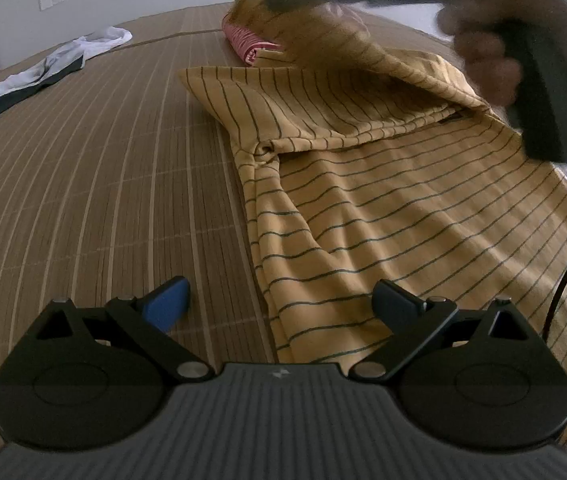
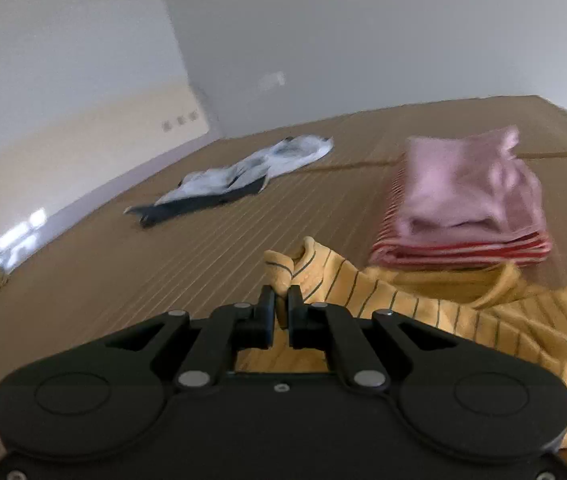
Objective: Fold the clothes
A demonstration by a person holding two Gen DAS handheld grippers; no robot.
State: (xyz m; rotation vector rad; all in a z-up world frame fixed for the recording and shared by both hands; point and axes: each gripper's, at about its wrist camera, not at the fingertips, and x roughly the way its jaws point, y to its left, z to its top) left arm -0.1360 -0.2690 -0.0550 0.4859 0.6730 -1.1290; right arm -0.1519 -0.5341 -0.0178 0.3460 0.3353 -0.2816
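Yellow striped shirt (image 1: 383, 184): spread on the brown striped mat (image 1: 95, 184), filling the right half of the left wrist view; its left edge runs from near to far, and a flap is folded over at the far end.
Left gripper (image 1: 281, 300): released, jaws spread wide; the blue-padded finger (image 1: 167, 304) sits over bare mat to the left, the black finger (image 1: 397, 300) over the shirt's near left edge. The cloth edge lies between the two fingers, not pinched.
Right gripper (image 2: 282, 308): clenched on a bunched fold of the yellow striped shirt; a knot of cloth pokes up just beyond the fingertips, the rest trailing off to the right and near side.
Right gripper seen from the left: blurred, raised over the shirt's far right part, a hand (image 1: 495, 52) wrapped around its handle.
Folded stack (image 2: 467, 204): a pink piece on top of a red-and-white striped one, on the mat just beyond the shirt.
White and dark garment (image 2: 235, 176): crumpled, far left on the mat, well apart from both grippers.
Surroundings: pale walls (image 2: 323, 20) behind the mat.
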